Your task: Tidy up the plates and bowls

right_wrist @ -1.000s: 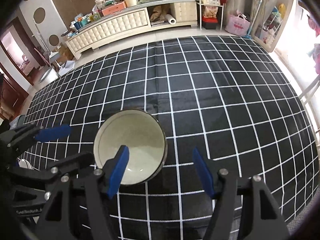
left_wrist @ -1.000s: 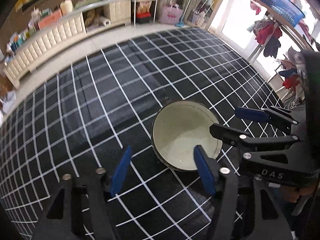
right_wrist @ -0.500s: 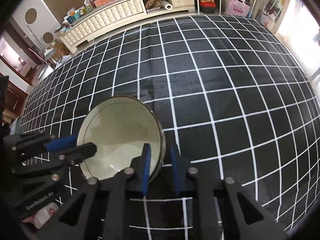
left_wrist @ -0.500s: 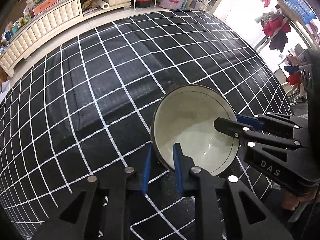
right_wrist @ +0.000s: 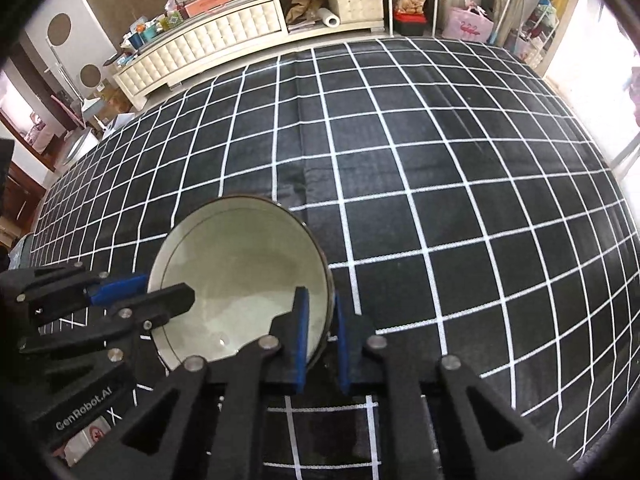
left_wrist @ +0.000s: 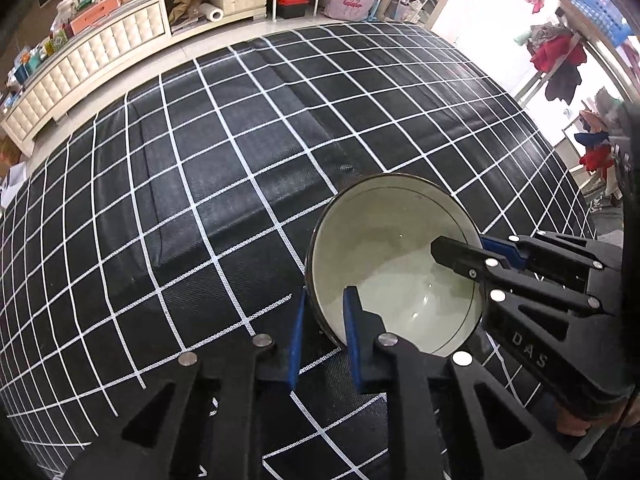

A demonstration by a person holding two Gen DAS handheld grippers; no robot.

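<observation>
Bowl, pale green ceramic, dark-rimmed, lower right | left gripper and right gripper: your jaws pinch opposite rim walls, steadying it | black grid-patterned bench.

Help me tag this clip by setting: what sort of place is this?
Most likely a lived-in home living room: a long cream tufted cabinet cluttered with household items, clothes hanging on a rack, and a pink bag on the floor beyond the black checked cloth.

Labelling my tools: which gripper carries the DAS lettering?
The right gripper, shut on the bowl rim, shows DAS on its body; the left gripper reads GenRobot.AI instead.
</observation>
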